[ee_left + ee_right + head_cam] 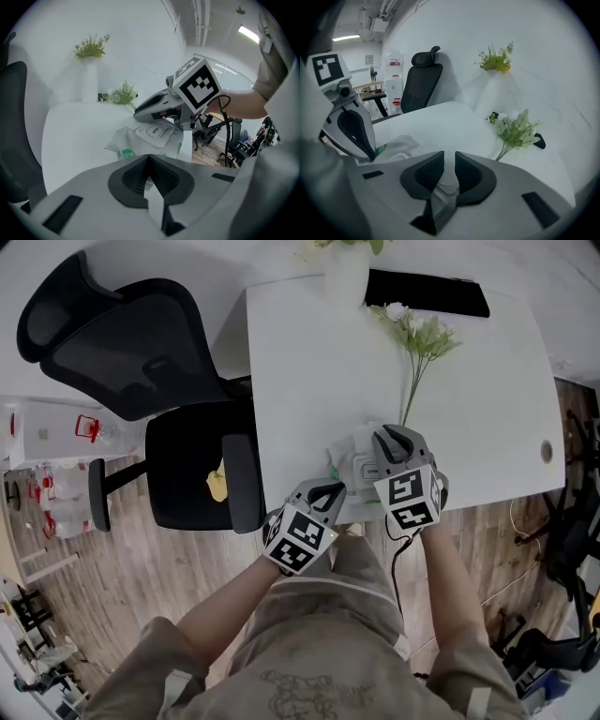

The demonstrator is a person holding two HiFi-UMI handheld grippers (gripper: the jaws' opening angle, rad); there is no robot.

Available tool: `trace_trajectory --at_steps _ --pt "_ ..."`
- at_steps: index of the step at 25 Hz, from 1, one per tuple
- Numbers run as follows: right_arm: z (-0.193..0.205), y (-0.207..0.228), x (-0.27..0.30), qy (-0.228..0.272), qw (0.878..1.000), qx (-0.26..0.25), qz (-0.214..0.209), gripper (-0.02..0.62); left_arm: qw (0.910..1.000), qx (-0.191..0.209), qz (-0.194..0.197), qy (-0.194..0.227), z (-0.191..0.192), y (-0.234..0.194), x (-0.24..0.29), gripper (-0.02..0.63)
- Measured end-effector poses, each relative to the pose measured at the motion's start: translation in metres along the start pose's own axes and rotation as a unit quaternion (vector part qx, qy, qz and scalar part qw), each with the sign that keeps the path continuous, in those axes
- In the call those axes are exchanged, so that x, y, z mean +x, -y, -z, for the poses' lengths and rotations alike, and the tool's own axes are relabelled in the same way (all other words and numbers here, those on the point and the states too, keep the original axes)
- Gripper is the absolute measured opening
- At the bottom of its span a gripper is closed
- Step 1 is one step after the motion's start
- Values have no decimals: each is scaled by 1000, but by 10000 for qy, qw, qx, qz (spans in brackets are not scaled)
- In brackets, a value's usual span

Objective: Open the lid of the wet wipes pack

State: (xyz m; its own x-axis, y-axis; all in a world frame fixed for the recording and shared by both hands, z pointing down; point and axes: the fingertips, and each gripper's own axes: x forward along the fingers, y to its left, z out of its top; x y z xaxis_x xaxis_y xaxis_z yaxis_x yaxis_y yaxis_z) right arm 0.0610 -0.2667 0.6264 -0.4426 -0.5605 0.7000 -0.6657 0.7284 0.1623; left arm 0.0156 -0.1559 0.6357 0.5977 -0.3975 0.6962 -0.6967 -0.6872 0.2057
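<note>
The wet wipes pack [349, 460] lies at the near edge of the white table [309, 352], white with a green logo. In the left gripper view its lid [155, 131] lies flat and bears a label reading OPEN. My left gripper [326, 488] sits at the pack's near left corner, and its jaws [148, 157] are shut on the wrapper's edge. My right gripper [394, 434] hovers over the pack's right side, just above the lid. Its jaws [450, 157] stand a little apart, and the lid's white rim [423, 149] shows below the gap.
A black office chair [141, 343] stands left of the table, with a yellow thing [217, 486] on its seat. On the table are a white vase [347, 273], loose flowers [422, 338] and a flat black object [427, 292]. A cable hole [547, 451] lies near the right edge.
</note>
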Motion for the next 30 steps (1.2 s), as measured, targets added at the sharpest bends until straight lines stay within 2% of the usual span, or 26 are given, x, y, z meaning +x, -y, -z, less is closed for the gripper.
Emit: trace_trajectory --at_steps 8,11,13,17,24,30 --pt "2 -1 5 -218 9995 -16 -224 55 10000 -14 -5 -92 1 -1 -1 17" --pt "-2 -1 0 -187 9996 16 -225 55 9997 -245 9 -6 -2 -2 -2 17" --pt "-9 3 -10 -40 9998 111 -162 55 9989 -441 -4 171 -8 -4 -6 17" --pt "-31 14 -43 316 9986 430 -45 54 9982 -459 -148 355 -26 -14 -21 17" --pt "-73 34 -113 977 9919 790 179 48 9954 -209 -432 828 -84 -28 -67 17" --pt "-103 46 -173 1507 9839 856 432 46 9879 -42 -569 1441 -142 -26 -115 17"
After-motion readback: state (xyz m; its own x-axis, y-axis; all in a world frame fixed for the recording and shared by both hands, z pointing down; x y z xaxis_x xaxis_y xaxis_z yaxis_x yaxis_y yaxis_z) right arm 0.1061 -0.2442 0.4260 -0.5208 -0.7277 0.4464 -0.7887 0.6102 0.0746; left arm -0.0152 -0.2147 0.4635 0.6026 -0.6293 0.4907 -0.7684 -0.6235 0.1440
